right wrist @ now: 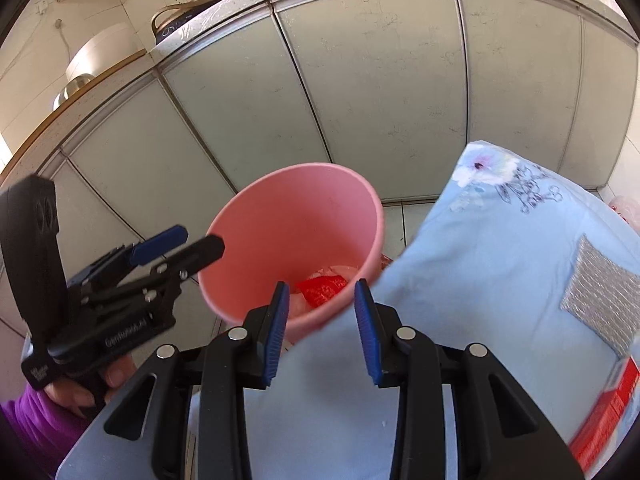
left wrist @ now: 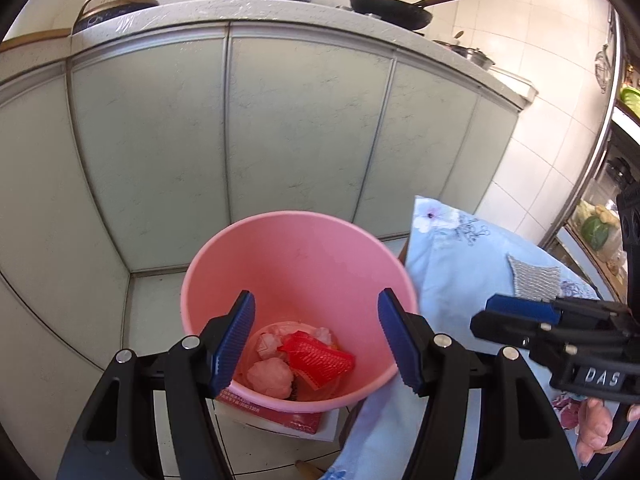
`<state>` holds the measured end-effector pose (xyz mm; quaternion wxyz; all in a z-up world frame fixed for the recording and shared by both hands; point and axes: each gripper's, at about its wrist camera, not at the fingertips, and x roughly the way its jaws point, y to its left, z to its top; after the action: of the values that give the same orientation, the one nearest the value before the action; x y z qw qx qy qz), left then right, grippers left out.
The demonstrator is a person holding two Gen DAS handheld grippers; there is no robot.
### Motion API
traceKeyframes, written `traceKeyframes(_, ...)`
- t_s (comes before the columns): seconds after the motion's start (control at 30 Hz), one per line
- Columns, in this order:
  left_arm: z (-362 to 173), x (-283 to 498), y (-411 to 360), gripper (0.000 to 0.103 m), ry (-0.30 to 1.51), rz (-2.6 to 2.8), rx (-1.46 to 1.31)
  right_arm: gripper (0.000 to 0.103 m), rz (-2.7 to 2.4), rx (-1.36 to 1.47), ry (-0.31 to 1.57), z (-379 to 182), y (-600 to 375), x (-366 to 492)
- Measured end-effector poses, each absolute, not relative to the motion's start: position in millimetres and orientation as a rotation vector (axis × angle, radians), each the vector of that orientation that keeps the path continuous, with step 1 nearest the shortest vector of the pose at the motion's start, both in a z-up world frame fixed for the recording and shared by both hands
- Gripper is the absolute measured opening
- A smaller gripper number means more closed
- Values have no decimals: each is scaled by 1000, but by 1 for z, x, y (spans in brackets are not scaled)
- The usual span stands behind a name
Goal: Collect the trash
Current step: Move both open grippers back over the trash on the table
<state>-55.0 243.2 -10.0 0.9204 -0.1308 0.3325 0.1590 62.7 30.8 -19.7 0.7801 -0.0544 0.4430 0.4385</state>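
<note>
Both black grippers with blue ribbed pads hang over the round pink plastic bin (left wrist: pixel 298 280): left gripper (left wrist: pixel 316 344) spread wide and empty, right gripper (right wrist: pixel 320 332) partly parted and empty. Red mesh wrapper (left wrist: pixel 320 358) and crumpled pale wads (left wrist: pixel 270 378) lie at its bottom, partly hidden by the pads.
</note>
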Motion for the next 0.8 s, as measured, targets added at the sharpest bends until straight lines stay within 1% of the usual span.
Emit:
traceKeyframes(0.4,14,-52,184,63,681,126,-226,34,847,-96,917,1,-57,32)
traceKeyframes(0.57,19,-47,140,63,693,-40,-169,34,748,-61,875,14,-117,23)
traceKeyframes(0.8,17,-49,77,63,742,-282,-99,34,551,30,856,15,-210,9)
